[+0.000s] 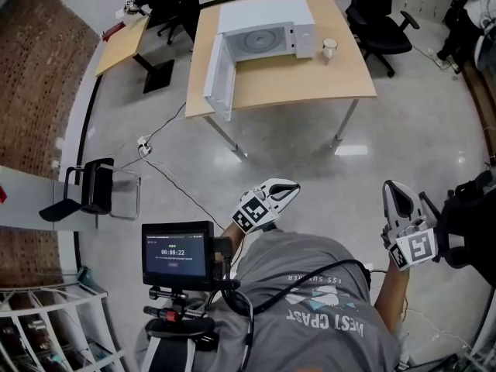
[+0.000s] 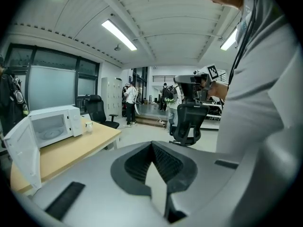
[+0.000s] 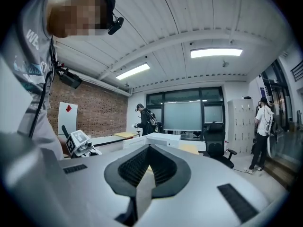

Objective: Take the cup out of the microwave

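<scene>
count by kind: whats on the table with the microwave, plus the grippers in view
microwave: 1
cup: 1
grippers: 2, the left gripper and the right gripper
total: 4

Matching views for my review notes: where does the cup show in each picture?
Head view: the cup stands on the table, upper centre, just right of the microwave.
Left gripper view: small, at left, just right of the microwave.
Right gripper view: the cup cannot be made out.
Shared landmark: the white microwave, which sits at centre in the right gripper view.
</scene>
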Motion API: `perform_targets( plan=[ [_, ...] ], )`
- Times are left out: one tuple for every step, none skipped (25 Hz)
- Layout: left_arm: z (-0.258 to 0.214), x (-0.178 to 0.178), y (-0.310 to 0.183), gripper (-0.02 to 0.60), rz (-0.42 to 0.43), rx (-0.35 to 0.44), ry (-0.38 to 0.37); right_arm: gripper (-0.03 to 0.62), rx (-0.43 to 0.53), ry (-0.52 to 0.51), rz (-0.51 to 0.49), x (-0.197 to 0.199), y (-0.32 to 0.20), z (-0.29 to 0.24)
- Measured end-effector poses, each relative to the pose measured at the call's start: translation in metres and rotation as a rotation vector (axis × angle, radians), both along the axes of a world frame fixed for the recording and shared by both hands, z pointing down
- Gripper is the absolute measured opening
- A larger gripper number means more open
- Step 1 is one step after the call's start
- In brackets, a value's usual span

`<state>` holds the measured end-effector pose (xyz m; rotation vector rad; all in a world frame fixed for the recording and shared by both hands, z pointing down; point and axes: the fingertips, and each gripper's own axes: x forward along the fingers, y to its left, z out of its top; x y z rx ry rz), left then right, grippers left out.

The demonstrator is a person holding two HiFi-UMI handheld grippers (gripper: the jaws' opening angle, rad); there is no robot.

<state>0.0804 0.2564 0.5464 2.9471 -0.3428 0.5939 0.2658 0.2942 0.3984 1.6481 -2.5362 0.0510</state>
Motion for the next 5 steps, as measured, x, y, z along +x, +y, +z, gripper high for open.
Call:
perform_targets(
  plan=[
    [0.003,0.007,0.003,0.043,-0.002,-0.003,-0.004,0.011,0.001,-0.004,0.000,0.008,0.003,0.003],
    [0.007,0.015,0.006,0.043,-0.004,-0.005,-0.007,0.011,0.002,-0.007,-0.001,0.017,0.005,0.007],
    [0.010,0.023,0.008,0.043,-0.006,-0.006,-0.009,0.011,0.003,-0.009,-0.002,0.026,0.007,0.010],
    [0.013,0.032,0.011,0.043,-0.007,-0.007,-0.011,0.011,0.005,-0.011,-0.003,0.035,0.009,0.013],
    [0.016,0.040,0.013,0.043,-0.008,-0.008,-0.013,0.011,0.006,-0.013,-0.004,0.044,0.011,0.016]
  ],
)
